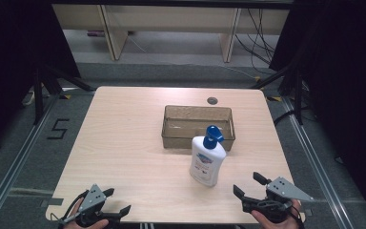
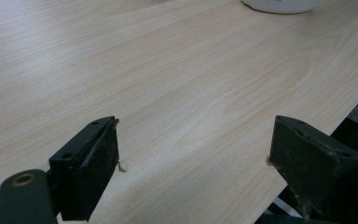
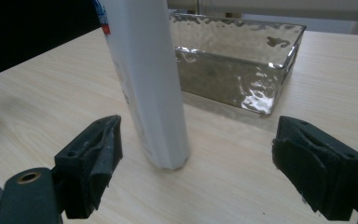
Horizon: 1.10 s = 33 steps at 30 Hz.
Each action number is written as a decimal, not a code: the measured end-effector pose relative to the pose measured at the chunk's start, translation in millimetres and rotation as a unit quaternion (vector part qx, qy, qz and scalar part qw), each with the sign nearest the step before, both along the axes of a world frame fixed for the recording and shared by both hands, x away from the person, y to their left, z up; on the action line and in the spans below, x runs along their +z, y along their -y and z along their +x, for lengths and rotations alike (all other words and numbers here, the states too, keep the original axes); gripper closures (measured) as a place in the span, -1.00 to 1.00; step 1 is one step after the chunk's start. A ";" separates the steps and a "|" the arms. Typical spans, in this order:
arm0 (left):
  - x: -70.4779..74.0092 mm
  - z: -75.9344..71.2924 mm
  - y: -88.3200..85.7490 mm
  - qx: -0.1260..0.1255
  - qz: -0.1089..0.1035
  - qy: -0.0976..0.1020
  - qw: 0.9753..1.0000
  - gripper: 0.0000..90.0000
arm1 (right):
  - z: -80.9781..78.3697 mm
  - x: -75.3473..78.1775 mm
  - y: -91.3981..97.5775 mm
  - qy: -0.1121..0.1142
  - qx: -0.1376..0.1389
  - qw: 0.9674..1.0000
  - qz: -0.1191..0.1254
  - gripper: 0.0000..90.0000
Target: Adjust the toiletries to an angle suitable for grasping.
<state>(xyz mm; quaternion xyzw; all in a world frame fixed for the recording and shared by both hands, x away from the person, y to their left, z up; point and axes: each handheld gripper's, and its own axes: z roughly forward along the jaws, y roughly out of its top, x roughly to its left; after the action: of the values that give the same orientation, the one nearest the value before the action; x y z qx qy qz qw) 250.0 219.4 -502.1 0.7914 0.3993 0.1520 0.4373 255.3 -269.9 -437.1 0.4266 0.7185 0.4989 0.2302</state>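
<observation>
My right gripper (image 1: 250, 187) jaws apart, near upright lotion bottle (image 1: 208, 160), left gripper (image 1: 116, 200) jaws apart over table (image 1: 124, 143), tray (image 1: 171, 136) behind bottle.

The high view looks forward and down over the whole wooden table (image 1: 124, 143). The left gripper view skims low across bare tabletop near its front edge. The right gripper view sits close before the lotion bottle (image 3: 149, 79) and clear tray (image 3: 242, 70), both also seen from above.

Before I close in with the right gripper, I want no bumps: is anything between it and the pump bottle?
Nothing visible. Bare table lies between the open right gripper and the upright bottle; the tray stands behind it.
</observation>
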 end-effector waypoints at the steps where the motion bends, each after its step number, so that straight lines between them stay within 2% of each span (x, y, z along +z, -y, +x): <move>1: -0.6 -0.2 1.1 0.004 -0.008 0.001 1.000 -0.67 | 1.7 0.5 -0.4 0.013 0.002 1.000 -0.004 -0.63; 2: -0.7 0.0 0.9 0.004 -0.006 0.000 1.000 -0.67 | 1.7 0.5 -0.4 0.013 0.002 1.000 -0.004 -0.63; 3: -0.4 -0.1 0.7 0.005 -0.003 -0.001 1.000 -0.67 | 0.6 3.1 -1.9 -0.001 0.003 1.000 0.003 -0.63; 4: -0.4 0.0 0.7 0.005 -0.004 -0.001 1.000 -0.67 | 1.5 5.5 -2.7 0.008 0.003 1.000 0.005 -0.62; 7: -0.5 -0.1 1.0 0.005 -0.002 -0.001 1.000 -0.67 | 2.0 12.4 -4.5 0.006 0.007 1.000 0.011 -0.62; 8: -1.0 0.1 1.4 0.005 -0.007 0.000 1.000 -0.67 | 4.4 17.8 -5.1 0.025 0.010 1.000 0.003 -0.61; 10: -0.9 0.2 1.5 0.006 -0.008 -0.001 1.000 -0.67 | 6.1 23.3 -8.3 0.022 0.016 1.000 0.010 -0.61; 12: -0.5 1.0 1.2 0.002 -0.004 -0.001 1.000 -0.67 | 8.8 28.5 -9.5 0.039 0.019 0.999 0.000 -0.61; 14: -0.6 1.2 1.8 0.001 -0.003 -0.001 1.000 -0.66 | 8.7 31.1 -10.7 0.037 0.016 0.999 -0.001 -0.60; 15: -0.8 0.9 3.0 0.001 -0.005 -0.002 1.000 -0.67 | 11.4 37.4 -15.2 0.048 0.020 0.999 0.004 -0.60; 17: -0.8 0.6 3.1 0.002 -0.006 -0.003 1.000 -0.66 | 11.9 41.2 -17.0 0.048 0.023 0.999 0.002 -0.60; 19: -0.5 0.8 2.1 0.001 -0.005 -0.003 1.000 -0.66 | 15.2 47.5 -21.9 0.062 0.029 0.998 -0.003 -0.60; 22: -0.5 1.1 1.2 0.000 -0.005 -0.001 1.000 -0.67 | 19.5 55.8 -29.5 0.058 0.037 0.998 0.000 -0.60; 23: -0.5 1.0 1.4 0.000 -0.006 -0.001 1.000 -0.67 | 22.4 56.2 -33.1 0.064 0.042 0.997 0.011 -0.59; 24: -0.4 0.9 1.7 0.000 -0.006 -0.002 1.000 -0.67 | 24.6 57.9 -33.7 0.068 0.043 0.997 0.004 -0.59; 26: -0.7 0.8 2.3 0.000 -0.008 -0.003 1.000 -0.67 | 26.7 60.2 -37.5 0.061 0.044 0.997 0.007 -0.58; 27: -0.8 0.8 2.2 0.001 -0.007 -0.003 1.000 -0.67 | 28.7 60.7 -38.9 0.066 0.047 0.997 0.003 -0.57; 29: -0.9 0.9 2.2 0.001 -0.009 -0.004 1.000 -0.67 | 30.8 61.2 -42.9 0.060 0.048 0.997 0.016 -0.56; 30: -0.5 0.8 1.6 0.000 -0.007 -0.001 1.000 -0.67 | 33.0 62.2 -42.4 0.064 0.052 0.997 0.010 -0.55; 32: -0.4 0.4 2.1 0.001 -0.012 0.002 1.000 -0.67 | 34.3 64.5 -42.6 0.058 0.045 0.997 0.011 -0.54; 33: -0.4 0.6 2.0 0.000 -0.011 0.003 1.000 -0.67 | 35.1 65.5 -44.3 0.051 0.047 0.997 0.023 -0.53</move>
<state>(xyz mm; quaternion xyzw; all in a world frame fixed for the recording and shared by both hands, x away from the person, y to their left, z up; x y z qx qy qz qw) 250.5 217.4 -502.5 0.7862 0.3998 0.1501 0.4466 290.4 -225.6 -371.7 0.3717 0.7136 0.5461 0.2330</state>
